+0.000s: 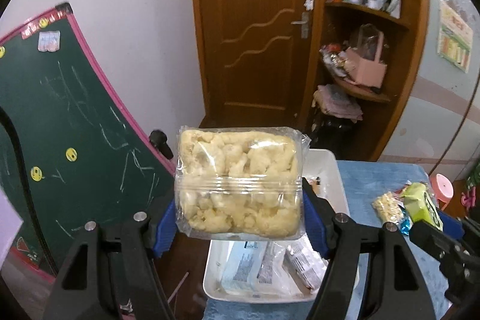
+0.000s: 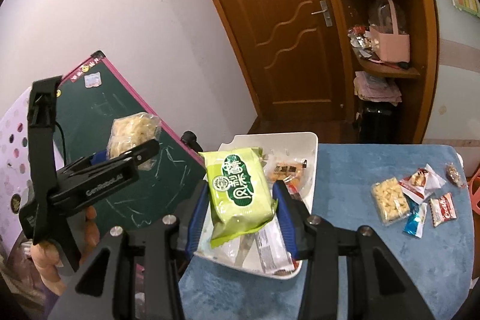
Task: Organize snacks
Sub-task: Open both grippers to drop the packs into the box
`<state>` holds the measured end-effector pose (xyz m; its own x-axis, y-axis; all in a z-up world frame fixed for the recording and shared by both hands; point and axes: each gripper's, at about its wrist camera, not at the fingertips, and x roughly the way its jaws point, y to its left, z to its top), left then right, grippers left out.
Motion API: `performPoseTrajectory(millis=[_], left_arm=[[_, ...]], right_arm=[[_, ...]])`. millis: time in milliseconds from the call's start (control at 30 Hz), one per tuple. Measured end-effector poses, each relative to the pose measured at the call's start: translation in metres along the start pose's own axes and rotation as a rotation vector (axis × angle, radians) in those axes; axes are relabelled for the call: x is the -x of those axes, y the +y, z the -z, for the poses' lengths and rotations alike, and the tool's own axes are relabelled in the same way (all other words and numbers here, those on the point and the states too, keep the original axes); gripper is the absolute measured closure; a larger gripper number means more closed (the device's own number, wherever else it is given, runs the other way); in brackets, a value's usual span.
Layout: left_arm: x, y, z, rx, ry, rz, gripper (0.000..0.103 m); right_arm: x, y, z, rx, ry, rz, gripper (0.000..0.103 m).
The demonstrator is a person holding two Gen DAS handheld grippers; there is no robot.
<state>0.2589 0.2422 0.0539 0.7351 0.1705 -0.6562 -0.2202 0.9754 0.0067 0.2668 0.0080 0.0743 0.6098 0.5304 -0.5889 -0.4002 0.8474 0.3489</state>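
Observation:
My left gripper (image 1: 240, 206) is shut on a clear pack of pale yellow puffed snack (image 1: 240, 179), held up above the white tray (image 1: 339, 179). It also shows in the right wrist view (image 2: 132, 134), left of the tray (image 2: 312, 158). My right gripper (image 2: 240, 215) is shut on a green snack pack (image 2: 240, 188), held over the tray's near left part. The tray holds several wrapped snacks (image 2: 283, 170). The green pack also shows at the right edge of the left wrist view (image 1: 423, 200).
Loose snacks lie on the blue tablecloth (image 2: 360, 170) to the right: a clear puffed pack (image 2: 390, 203), a red-white wrapper (image 2: 420, 182), a blue one (image 2: 415, 221). A green chalkboard (image 1: 60, 125) leans at the left. A wooden door (image 1: 255, 20) and shelves (image 1: 369, 50) stand behind.

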Motion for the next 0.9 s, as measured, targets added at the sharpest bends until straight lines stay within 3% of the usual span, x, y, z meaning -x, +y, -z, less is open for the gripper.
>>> performPoseTrajectory(millis=[200, 567, 633, 733, 900], left_arm=[[-0.053, 0.000, 0.005, 0.033, 0.114, 0.006, 0.033], [-0.107, -0.010, 0.016, 0.035, 0.219, -0.009, 0.032], [-0.111, -0.011, 0.018, 0.044, 0.226, 0.008, 0.027], [-0.115, -0.009, 0.020, 0.088, 0.255, 0.069, 0.023], [-0.111, -0.011, 0.022, 0.107, 0.260, 0.090, 0.022]], right_arm=[[-0.046, -0.007, 0.008, -0.019, 0.070, 0.032, 0.059], [-0.098, -0.018, 0.026, -0.038, 0.169, 0.065, 0.057], [-0.111, -0.018, 0.031, -0.036, 0.214, 0.053, 0.057], [-0.123, -0.015, 0.038, -0.003, 0.272, 0.067, 0.046], [-0.113, -0.013, 0.045, 0.011, 0.258, 0.048, 0.029]])
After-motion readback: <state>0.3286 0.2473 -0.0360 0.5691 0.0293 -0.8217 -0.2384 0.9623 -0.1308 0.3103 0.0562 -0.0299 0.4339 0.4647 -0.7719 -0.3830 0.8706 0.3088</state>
